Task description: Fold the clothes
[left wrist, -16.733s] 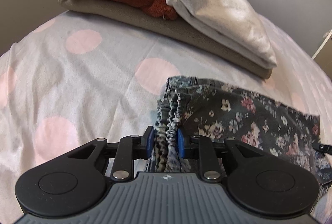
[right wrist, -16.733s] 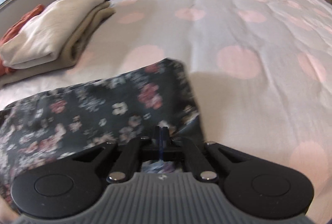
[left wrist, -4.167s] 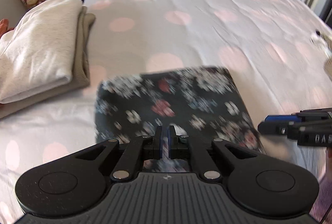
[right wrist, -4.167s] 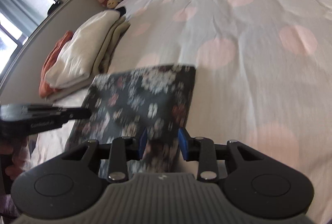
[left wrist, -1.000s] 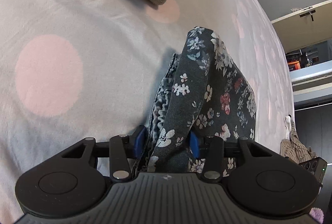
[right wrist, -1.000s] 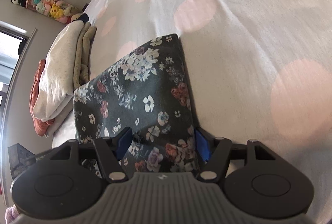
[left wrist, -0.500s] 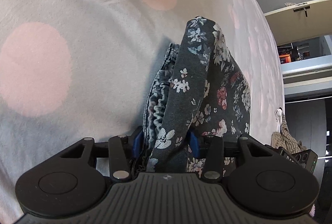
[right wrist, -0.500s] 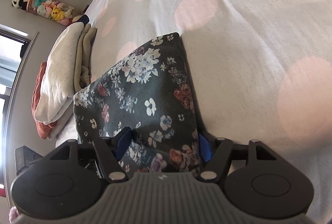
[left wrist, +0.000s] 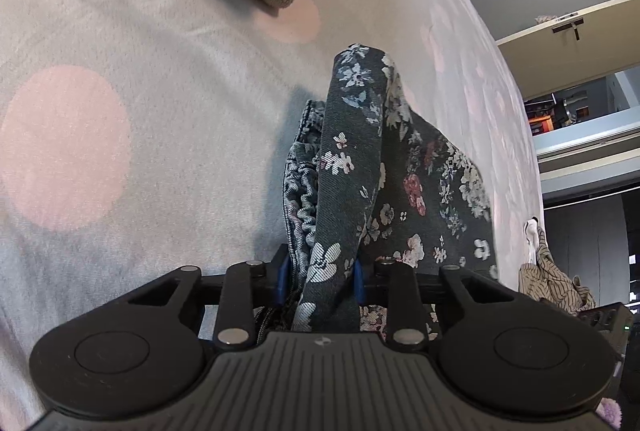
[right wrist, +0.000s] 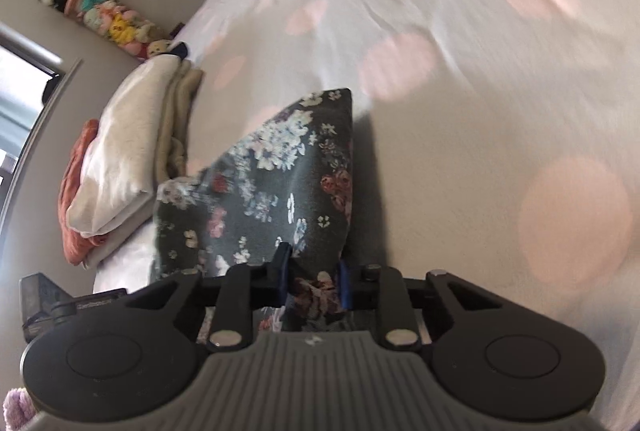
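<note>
The folded dark floral garment (left wrist: 352, 191) stretches lengthwise away toward the stacked clothes (right wrist: 132, 155), both closing grippers, left (left wrist: 320, 277) and right (right wrist: 314, 281), pinching its near edge.

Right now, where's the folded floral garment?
The floral garment lies on the polka-dot bedspread, right of the folded clothes stack, its near edge between both closing claws, left claw and right claw.

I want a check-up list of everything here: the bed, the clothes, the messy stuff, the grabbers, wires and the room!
Surface: bedspread, pale with pink dots.
Job's things: floral garment, folded, lifted at its near edge; folded pile beside it.
Clutter: striped cloth at the bed's edge.
Grippers: left gripper and right gripper closing, floral fabric bunched between the pads.
Cables: nothing seen.
Surroundings: plush toys along the wall, window beside them.
</note>
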### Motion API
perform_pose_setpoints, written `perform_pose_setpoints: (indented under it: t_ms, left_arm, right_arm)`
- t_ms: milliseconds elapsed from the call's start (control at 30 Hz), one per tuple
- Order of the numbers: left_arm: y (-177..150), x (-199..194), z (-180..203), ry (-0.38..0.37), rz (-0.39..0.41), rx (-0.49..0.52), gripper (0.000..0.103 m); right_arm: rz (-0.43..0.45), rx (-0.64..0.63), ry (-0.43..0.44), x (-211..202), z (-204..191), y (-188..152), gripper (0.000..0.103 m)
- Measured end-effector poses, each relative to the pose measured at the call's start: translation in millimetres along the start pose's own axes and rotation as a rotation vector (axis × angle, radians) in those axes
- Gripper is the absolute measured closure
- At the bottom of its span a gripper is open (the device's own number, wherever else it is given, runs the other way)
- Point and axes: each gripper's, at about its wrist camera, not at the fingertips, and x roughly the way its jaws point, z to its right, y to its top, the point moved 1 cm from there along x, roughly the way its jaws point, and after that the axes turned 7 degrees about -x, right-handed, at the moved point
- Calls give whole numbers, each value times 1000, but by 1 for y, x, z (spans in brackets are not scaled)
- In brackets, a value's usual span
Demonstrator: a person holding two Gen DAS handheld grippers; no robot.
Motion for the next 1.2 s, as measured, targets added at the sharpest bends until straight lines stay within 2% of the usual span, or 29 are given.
perform_pose_setpoints:
  t_ms: [300, 700, 867, 1200]
  left_arm:
    - [1, -16, 3, -130, 64, -11, 79]
    - [8, -73, 21, -141, 214, 42, 79]
    - [34, -112, 31, -119, 269, 72, 79]
    - [109, -204, 47, 8, 380, 148, 80]
  right_arm:
    - [78, -45, 54, -33, -26, 15, 82]
    - [108, -111, 140, -42, -71, 38, 83]
    - [109, -131, 211, -33, -102, 54, 83]
    - [93, -142, 383, 22, -188, 102, 83]
